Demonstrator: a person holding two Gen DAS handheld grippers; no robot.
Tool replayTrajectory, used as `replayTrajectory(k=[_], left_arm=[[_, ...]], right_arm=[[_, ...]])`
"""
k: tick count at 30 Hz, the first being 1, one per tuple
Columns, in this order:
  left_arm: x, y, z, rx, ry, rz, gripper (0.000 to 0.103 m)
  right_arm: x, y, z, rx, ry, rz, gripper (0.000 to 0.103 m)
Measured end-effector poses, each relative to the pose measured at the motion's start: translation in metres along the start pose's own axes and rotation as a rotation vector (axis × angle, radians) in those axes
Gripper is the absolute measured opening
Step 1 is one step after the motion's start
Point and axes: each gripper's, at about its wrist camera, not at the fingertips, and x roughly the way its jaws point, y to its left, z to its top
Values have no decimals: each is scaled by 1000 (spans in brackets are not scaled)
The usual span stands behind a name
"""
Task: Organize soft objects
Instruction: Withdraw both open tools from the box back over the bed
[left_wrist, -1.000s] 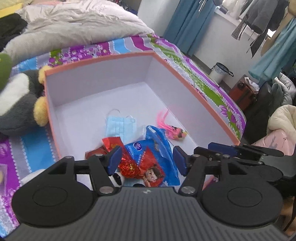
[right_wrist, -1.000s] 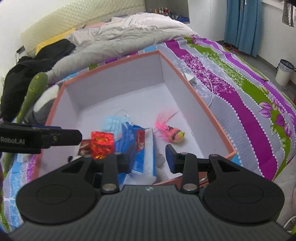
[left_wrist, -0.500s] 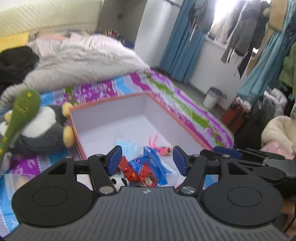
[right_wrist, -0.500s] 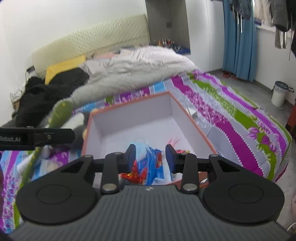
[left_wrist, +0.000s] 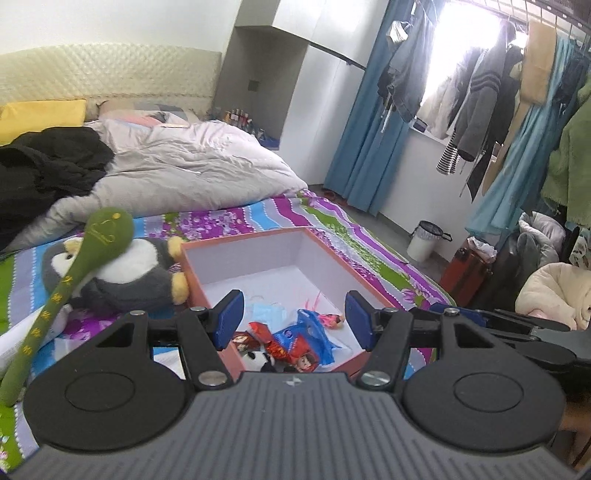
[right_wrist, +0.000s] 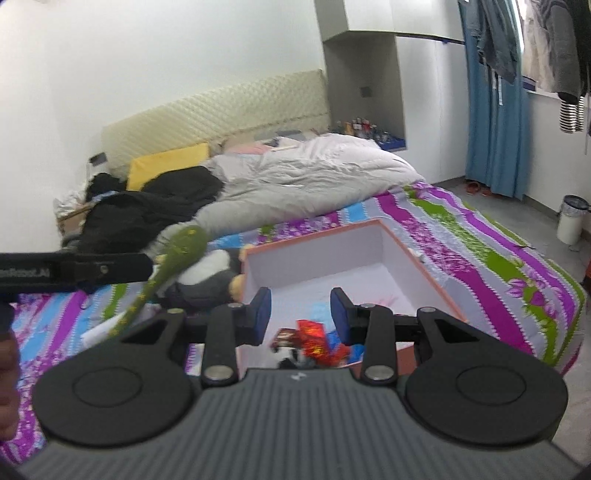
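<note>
The left gripper is hanging above the near edge of the box with its jaws spread wide and nothing between them. The right gripper is hovering just to its right, jaws parted less widely, also holding nothing.

Below them, small soft things are lying heaped in the near end of the box: a blue face mask, a red wrapper, a blue packet, a little pink-haired doll and a small panda toy. The far half of the box is showing bare white floor.

Left of the box, on the striped bedsheet, a stuffed penguin is leaning against the box wall, with a long green plush lying across it. Both are waiting outside, so the job is likely unfinished.

Risks from here, as I judge them:
- The green plush is resting on the penguin, so pinching either one could be dragging the other along or tipping it off the bed.
- The penguin is bulky; a shallow grip on its fur may be slipping loose mid-carry.
- Dropping it near the heap could be shoving wrappers over the wall.
- The two grippers are working close together and could be knocking each other.

The right wrist view is blurred, so fine detail there is uncertain.
</note>
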Motion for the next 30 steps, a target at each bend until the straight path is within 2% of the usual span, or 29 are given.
replayTrajectory(k=[5,13,18,30], left_arm=[[-35,12,-14,-10,-18,35,66],[-77,38,-39,-40,-31,133,66],[-81,56,-53,-84,-23,173,66],[-78,99,-80,-153,22,234,66]], right_arm=[[-3,28,-10,-30,-2,55,39],[4,55,-28,-31,37,122,39],[4,69,-40,-47,69,153,39],[25,92,-62,-60,133,126,39]])
